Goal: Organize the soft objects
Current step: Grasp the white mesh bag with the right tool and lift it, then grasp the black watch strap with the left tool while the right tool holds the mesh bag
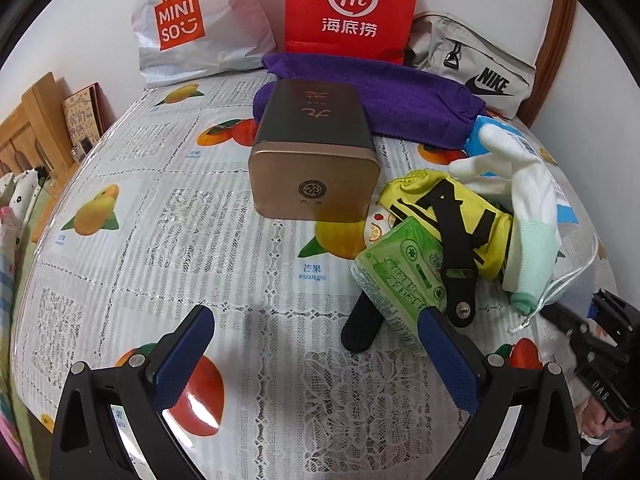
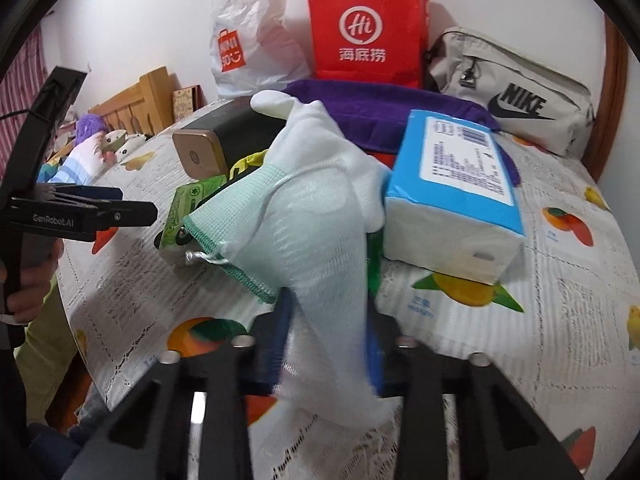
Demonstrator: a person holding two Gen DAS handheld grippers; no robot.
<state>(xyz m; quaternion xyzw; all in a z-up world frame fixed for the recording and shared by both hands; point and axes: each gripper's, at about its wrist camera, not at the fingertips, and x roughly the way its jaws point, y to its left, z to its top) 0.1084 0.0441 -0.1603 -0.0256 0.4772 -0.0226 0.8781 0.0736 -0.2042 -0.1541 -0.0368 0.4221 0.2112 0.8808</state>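
pinching the white mesh pouch point(image 2: 320, 248) between its pads, the right gripper point(image 2: 326, 340) has a soft item lifted off the pile, so this looks like the pick step. left gripper point(image 1: 316, 344) hangs spread and empty over the tablecloth point(image 1: 160, 208). yellow cloth point(image 1: 448, 216) and green tissue pack point(image 1: 400, 276) wait at two o'clock. next, i reckon: carry the pouch clear without snagging its drawstring point(image 2: 200, 258).

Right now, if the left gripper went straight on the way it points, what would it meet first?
Probably the gold tin: the left gripper is open and only tablecloth lies before it, though depth is unclear.
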